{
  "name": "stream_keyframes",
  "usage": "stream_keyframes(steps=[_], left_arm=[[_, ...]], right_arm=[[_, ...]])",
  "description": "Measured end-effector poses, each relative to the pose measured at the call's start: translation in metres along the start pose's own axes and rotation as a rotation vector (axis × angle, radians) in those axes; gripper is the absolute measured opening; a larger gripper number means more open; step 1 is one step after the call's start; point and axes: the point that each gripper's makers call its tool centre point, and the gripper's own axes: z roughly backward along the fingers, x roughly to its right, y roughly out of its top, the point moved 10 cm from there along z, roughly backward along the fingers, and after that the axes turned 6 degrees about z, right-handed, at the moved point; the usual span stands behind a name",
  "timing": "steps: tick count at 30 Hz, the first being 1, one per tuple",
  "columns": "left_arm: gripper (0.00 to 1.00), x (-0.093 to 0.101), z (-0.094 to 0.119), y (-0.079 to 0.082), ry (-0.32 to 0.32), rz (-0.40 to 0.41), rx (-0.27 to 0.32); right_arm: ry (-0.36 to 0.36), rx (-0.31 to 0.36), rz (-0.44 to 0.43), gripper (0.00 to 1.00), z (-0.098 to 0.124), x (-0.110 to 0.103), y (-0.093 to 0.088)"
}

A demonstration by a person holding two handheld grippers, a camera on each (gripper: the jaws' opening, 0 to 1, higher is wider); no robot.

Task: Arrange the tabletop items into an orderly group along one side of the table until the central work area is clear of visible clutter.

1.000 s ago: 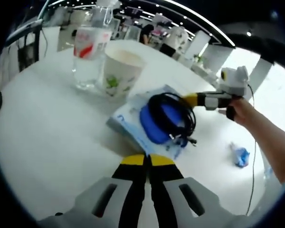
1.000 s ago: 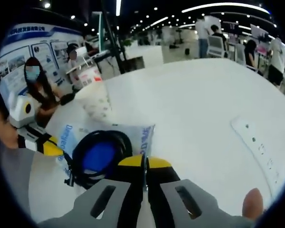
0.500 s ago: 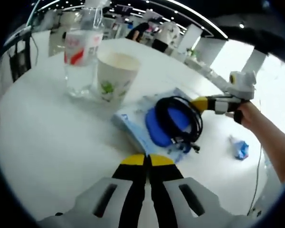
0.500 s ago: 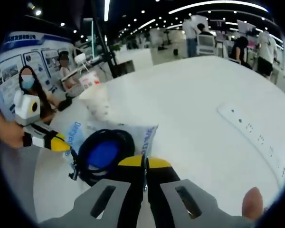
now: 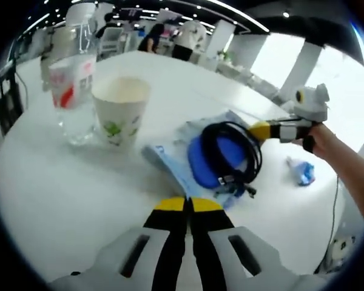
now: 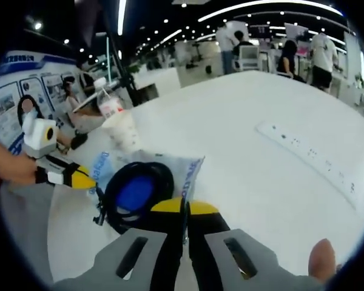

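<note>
Both cams shifted; black cable [image 5: 233, 154] coiled on blue pouch [image 5: 203, 160] (fingers [image 5: 183, 205] closed, empty).

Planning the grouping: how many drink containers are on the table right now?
2: a paper cup and a clear water bottle just beside it, both standing beyond the blue pack. More could sit outside both views.

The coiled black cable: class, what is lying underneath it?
The coiled black cable rests on a blue oval object, which sits on a white-and-blue packet lying on the white table. The cable and oval cover the packet's middle, so most of its print cannot be read.
</note>
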Motion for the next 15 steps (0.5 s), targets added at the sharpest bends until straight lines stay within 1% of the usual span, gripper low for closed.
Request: stream_keyframes(steps=[3,9,15], left_arm=[[0.00,0.001,-0.002,0.005,-0.012,-0.017,-0.010],[0.00,0.003,-0.007,0.016,-0.034,-0.084,-0.031],[0.00,0.006,-0.011,0.025,-0.056,-0.127,-0.058]], right_arm=[[-0.016,-0.001,-0.011,0.01,0.005,-0.001,-0.003],[-0.049,0.007,-0.045,0.01,0.015,-0.002,-0.010],[-0.075,0.008,-0.074,0.01,0.025,-0.005,-0.015]])
